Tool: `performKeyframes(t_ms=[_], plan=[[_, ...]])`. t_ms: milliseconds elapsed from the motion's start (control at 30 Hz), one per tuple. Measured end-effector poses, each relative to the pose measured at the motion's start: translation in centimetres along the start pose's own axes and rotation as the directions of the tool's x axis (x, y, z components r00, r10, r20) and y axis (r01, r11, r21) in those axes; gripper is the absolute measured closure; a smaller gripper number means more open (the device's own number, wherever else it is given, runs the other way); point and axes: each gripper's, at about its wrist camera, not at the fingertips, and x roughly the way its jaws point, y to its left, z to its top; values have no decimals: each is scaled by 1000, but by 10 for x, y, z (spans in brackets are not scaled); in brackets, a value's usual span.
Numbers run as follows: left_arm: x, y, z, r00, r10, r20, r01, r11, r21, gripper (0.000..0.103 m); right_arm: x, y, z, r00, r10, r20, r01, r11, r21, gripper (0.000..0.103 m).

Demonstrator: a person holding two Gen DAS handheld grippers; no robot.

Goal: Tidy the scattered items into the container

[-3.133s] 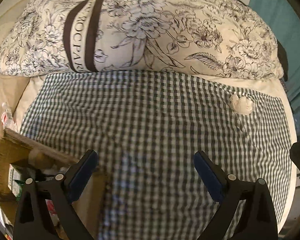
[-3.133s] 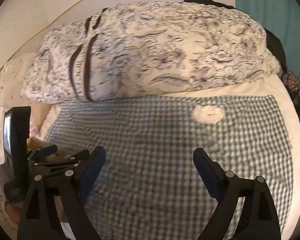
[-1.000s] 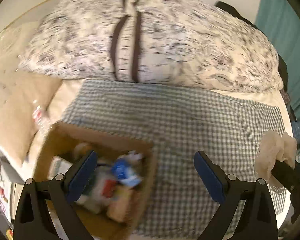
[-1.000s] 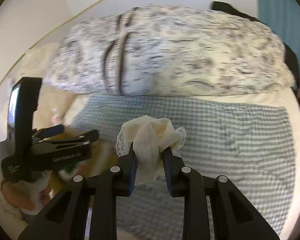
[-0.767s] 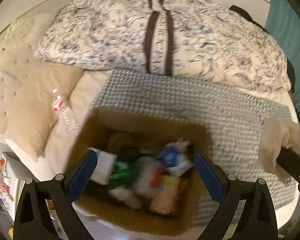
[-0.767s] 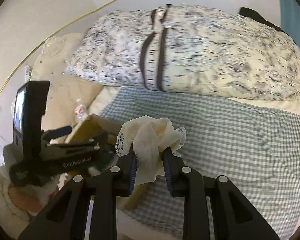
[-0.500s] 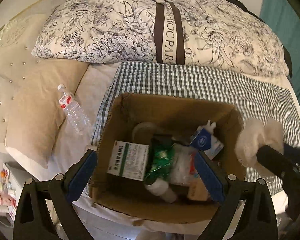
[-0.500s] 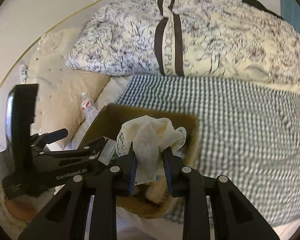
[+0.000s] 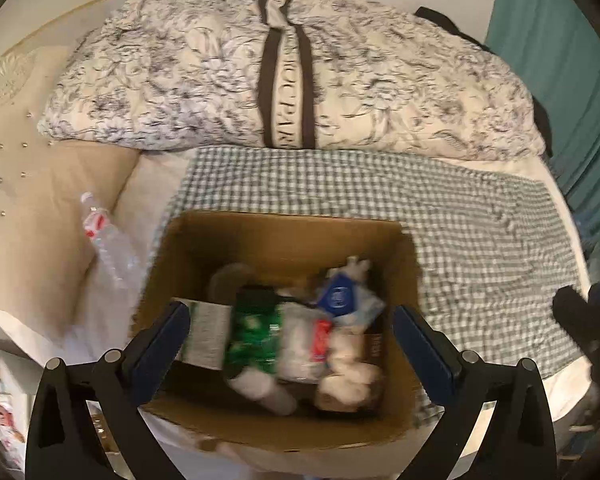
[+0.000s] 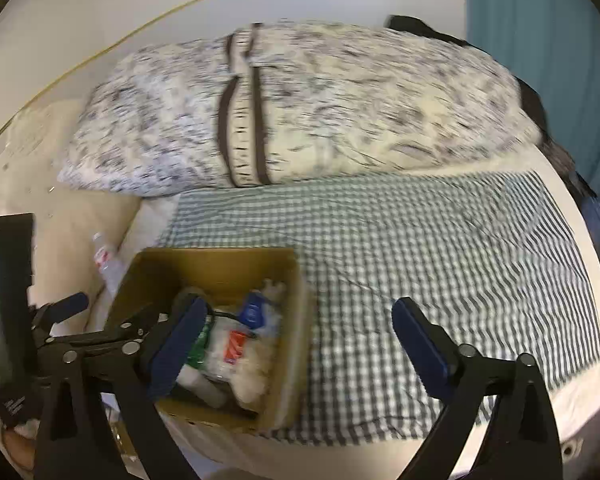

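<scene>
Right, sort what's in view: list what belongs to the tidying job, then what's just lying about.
Part of the job:
- cardboard box, holding the gathered items
- cream lace cloth, in the box
- right gripper, open
- left gripper, open

Just lying about:
- floral duvet
- checked blanket
- plastic water bottle, beside the box
- beige pillow

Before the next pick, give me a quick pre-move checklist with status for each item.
1. Right gripper free of load: ok, fingers apart, nothing between them.
2. Left gripper free: ok, fingers apart, above the cardboard box.
3. Cream lace cloth inside the box: ok, a pale bundle lies near its right wall, though blurred.
4. Checked cloth cleared of items: ok, none visible on it.
5. Water bottle collected: not ok, it lies on the bed left of the box.
6. Box upright and open: ok.
</scene>
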Motion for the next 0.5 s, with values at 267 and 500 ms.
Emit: performKeyframes(t_ms=[267,500], plan=[[10,-38,-2,999,-27,-22,28,999,32,0,11,-45,-4,995,-90,-33,91,995,44,6],[18,-45,-1,998,-38,-48,38,999,10,0,27,-51,-5,995,-55,-84,59,998,39,6]])
